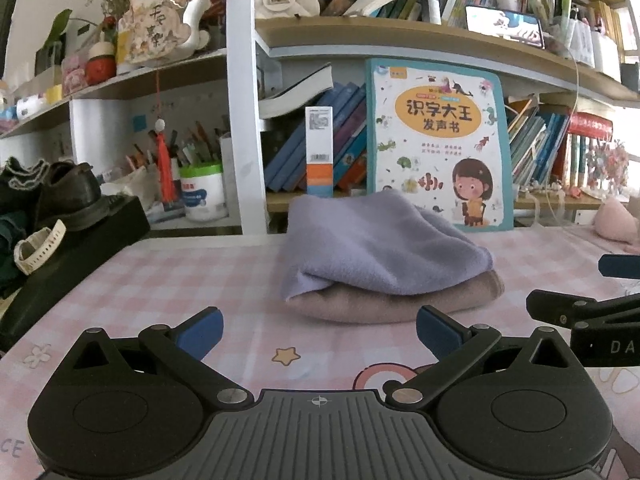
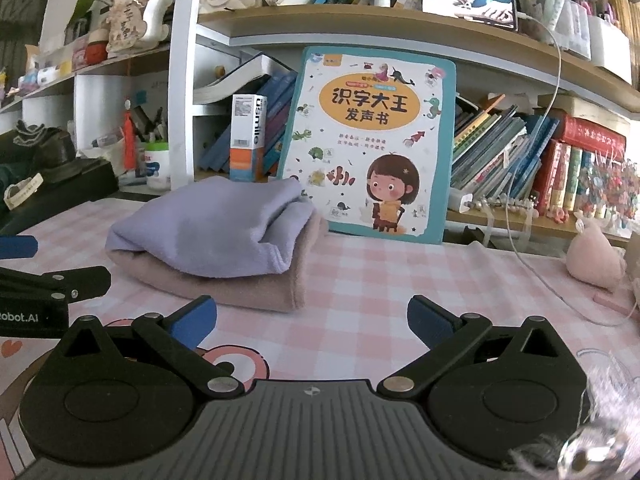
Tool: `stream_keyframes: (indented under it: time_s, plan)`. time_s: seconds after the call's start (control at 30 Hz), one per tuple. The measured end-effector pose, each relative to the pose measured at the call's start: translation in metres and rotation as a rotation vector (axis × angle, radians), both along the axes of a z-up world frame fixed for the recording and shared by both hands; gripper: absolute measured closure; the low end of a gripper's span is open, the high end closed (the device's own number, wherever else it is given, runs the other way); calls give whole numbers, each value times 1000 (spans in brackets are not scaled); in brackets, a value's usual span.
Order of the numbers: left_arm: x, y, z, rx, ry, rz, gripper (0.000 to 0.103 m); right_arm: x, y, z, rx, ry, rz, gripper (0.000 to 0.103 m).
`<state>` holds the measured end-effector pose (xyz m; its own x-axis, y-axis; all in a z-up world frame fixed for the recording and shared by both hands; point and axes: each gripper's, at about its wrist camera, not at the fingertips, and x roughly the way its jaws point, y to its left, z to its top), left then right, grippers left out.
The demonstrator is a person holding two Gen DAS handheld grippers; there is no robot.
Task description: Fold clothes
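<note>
A folded lavender cloth (image 1: 380,240) (image 2: 212,224) lies on top of a folded dusty-pink cloth (image 1: 392,300) (image 2: 240,286), stacked on the pink checked tabletop (image 1: 160,280) (image 2: 420,280). My left gripper (image 1: 318,330) stands open just in front of the stack, nothing between its blue fingertips. In its own view my right gripper (image 2: 310,320) is open too, a little to the right of the stack's near corner, holding nothing. Each gripper shows at the edge of the other's view, the right gripper (image 1: 592,312) and the left gripper (image 2: 36,280).
A large children's book (image 1: 438,144) (image 2: 370,144) leans against the shelves behind the stack. A black box with shoes (image 1: 68,208) sits at the left. A pink plush (image 2: 596,256) and a white cable (image 2: 532,264) lie at the right. Shelves full of books rise behind.
</note>
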<state>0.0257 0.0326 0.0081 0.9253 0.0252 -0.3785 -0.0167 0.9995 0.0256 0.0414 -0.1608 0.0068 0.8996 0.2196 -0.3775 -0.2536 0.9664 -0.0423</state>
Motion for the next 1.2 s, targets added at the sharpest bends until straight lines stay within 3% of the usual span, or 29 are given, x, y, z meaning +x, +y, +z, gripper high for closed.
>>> stream_keyframes:
  time_s: [1.2]
  plan:
    - [2,6,0,-10,7,38,0,1,4,0,-24,6,3,0]
